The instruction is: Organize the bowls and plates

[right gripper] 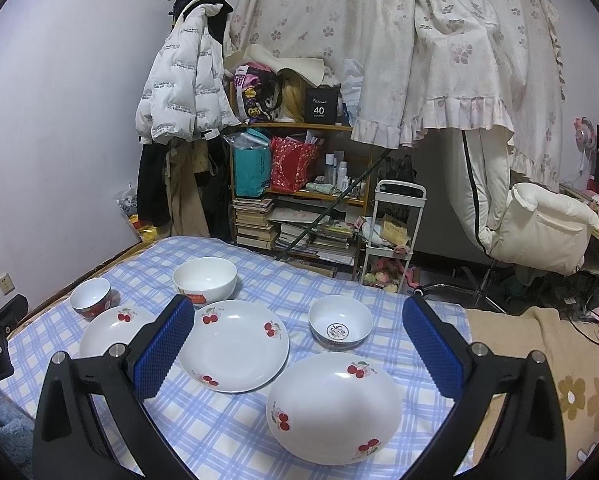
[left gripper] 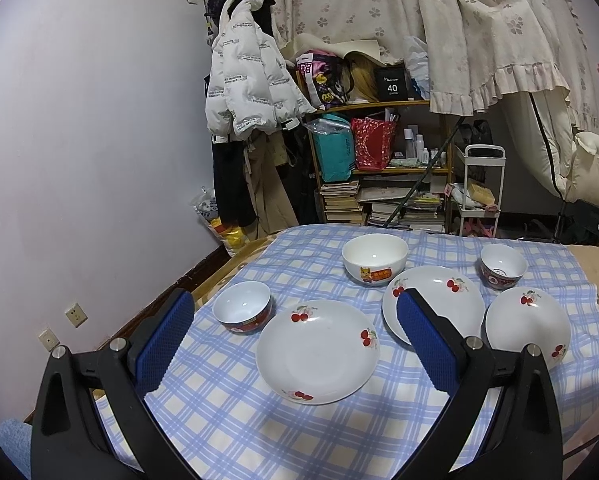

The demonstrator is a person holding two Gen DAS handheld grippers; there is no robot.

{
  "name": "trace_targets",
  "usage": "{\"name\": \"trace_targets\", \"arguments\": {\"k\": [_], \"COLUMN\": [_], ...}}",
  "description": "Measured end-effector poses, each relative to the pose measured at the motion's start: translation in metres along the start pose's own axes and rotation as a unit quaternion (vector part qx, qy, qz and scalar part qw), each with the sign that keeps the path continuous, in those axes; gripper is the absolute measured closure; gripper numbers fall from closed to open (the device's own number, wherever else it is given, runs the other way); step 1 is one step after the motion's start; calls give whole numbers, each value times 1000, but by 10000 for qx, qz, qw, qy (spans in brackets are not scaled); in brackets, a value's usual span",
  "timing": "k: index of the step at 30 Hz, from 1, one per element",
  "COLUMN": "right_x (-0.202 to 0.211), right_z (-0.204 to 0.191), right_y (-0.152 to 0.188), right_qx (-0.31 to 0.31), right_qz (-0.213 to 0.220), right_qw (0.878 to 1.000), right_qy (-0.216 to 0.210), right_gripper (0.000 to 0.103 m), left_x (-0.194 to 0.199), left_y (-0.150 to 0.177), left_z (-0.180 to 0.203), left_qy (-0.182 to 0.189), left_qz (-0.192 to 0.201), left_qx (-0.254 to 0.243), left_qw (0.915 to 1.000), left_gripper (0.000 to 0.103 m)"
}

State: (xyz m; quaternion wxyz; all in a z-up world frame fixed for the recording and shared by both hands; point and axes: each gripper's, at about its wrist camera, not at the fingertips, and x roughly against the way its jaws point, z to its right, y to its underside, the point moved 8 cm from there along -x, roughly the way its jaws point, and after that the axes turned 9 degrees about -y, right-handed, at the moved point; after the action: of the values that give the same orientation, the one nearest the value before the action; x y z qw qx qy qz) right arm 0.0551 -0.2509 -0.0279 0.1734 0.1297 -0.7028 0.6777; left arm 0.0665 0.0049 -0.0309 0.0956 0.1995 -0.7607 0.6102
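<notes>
Three white cherry-print plates lie on the blue checked cloth: a left plate (left gripper: 317,350) (right gripper: 111,330), a middle plate (left gripper: 433,304) (right gripper: 235,346) and a right plate (left gripper: 527,322) (right gripper: 333,406). A small red-rimmed bowl (left gripper: 243,306) (right gripper: 91,298) stands at the left. A larger white bowl (left gripper: 374,258) (right gripper: 204,279) stands at the back. Another small bowl (left gripper: 502,266) (right gripper: 340,322) stands at the right. My left gripper (left gripper: 295,312) is open and empty above the left plate. My right gripper (right gripper: 297,320) is open and empty above the middle and right plates.
The checked cloth (left gripper: 227,408) covers a bed against the lilac wall (left gripper: 79,140). Behind it stand a cluttered wooden shelf (left gripper: 379,160), hanging coats (left gripper: 247,80) and a white trolley (right gripper: 395,232). A beige flowered blanket (right gripper: 539,360) lies at the right.
</notes>
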Motion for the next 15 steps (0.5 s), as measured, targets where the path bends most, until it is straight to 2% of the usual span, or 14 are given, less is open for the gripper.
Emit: {"name": "trace_targets", "arguments": {"k": [15], "right_x": [-2], "right_z": [4], "right_y": [0], "right_qx": [-24], "right_qz": [-22], "right_qw": [10000], "right_qy": [-8], "right_gripper": [0], "left_x": [-1], "left_y": [4], "left_z": [2], "left_qy": [10], "left_qz": [4], "left_qx": [-62], "left_qw": [10000], "left_gripper": [3]}}
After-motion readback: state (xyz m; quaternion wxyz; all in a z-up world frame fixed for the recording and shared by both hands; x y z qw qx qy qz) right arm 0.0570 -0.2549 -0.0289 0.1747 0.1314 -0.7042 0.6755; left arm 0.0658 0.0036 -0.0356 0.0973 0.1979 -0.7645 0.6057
